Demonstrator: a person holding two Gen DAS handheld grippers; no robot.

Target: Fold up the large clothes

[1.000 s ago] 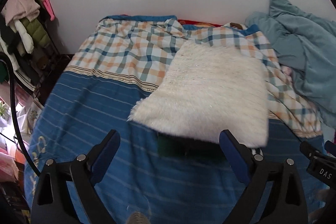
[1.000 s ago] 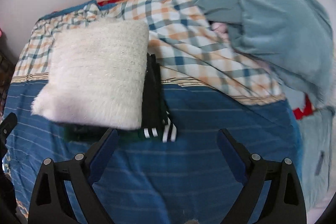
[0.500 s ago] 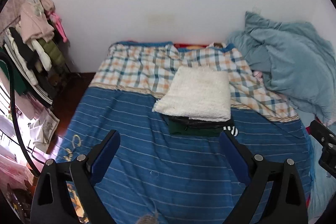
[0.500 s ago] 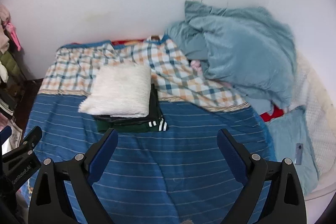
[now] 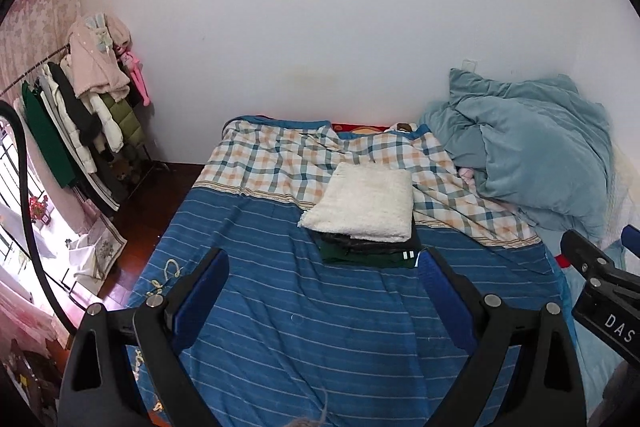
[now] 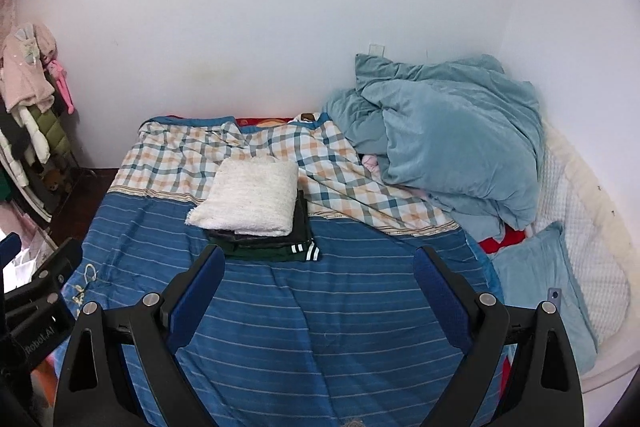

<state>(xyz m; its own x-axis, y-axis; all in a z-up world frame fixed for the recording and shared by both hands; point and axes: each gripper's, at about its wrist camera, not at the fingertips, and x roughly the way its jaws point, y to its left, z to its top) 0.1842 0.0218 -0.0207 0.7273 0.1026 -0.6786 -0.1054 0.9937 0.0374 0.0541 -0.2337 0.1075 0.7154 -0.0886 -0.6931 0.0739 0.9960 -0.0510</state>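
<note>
With both grippers, left [image 5: 322, 293] & right [image 6: 318, 289], spread wide and empty, white sweater [image 6: 250, 197] sits folded atop dark stack [image 6: 272, 247]; fold looks approx. complete.

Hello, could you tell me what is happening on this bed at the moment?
A person is folding clothes with a handheld gripper in each hand. Right now the left gripper and right gripper are both open, empty and held above the blue striped bedspread. A folded white fluffy garment sits on top of a stack of folded dark clothes in the middle of the bed. A crumpled teal duvet is heaped in the far right corner.
</note>
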